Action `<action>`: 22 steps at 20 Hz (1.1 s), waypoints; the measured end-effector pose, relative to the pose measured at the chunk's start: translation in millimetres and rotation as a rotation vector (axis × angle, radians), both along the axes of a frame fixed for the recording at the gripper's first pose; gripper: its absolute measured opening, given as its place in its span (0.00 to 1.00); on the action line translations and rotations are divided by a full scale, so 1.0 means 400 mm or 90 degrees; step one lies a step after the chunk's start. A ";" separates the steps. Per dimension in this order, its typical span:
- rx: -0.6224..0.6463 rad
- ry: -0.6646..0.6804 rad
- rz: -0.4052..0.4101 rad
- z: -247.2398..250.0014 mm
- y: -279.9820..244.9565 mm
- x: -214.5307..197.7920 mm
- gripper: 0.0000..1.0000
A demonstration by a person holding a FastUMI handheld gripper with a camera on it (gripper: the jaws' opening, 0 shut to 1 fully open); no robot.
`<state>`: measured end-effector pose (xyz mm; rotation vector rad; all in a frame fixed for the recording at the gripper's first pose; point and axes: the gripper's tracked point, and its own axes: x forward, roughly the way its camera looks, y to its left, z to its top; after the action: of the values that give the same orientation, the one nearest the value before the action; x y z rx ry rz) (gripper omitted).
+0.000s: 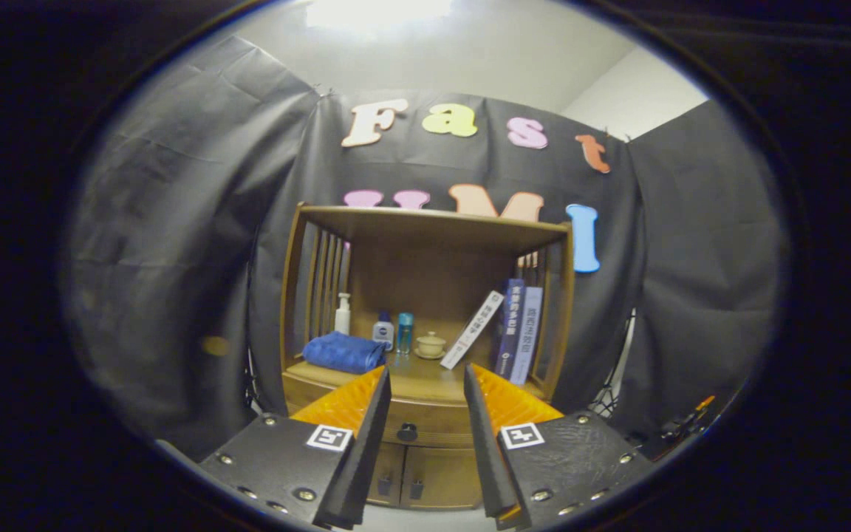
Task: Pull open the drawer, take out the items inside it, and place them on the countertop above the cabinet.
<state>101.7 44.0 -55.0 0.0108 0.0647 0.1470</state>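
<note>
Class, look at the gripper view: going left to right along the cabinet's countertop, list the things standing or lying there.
Blue towel → white pump bottle → small white bottle → teal bottle → lidded cup → leaning book → upright books.

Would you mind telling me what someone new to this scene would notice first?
The wooden cabinet stands out against the dark booth wall, its countertop holding a folded blue towel, small bottles, a lidded cup and books. The tool is open, apart from everything, and between its fingers, beyond them, sits the dark knob of the shut drawer.
</note>
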 end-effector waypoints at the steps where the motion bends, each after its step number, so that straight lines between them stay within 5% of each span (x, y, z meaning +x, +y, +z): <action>1: -0.005 0.015 0.009 -0.029 0.014 0.031 0.59; 7: 0.031 0.109 -0.056 -0.241 0.046 0.217 0.59; 12: 0.082 0.097 -0.026 -0.354 0.141 0.318 0.59; 22: 0.088 0.161 -0.079 -0.518 0.119 0.402 0.59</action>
<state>262.6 91.5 -262.3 0.1707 0.3056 0.0254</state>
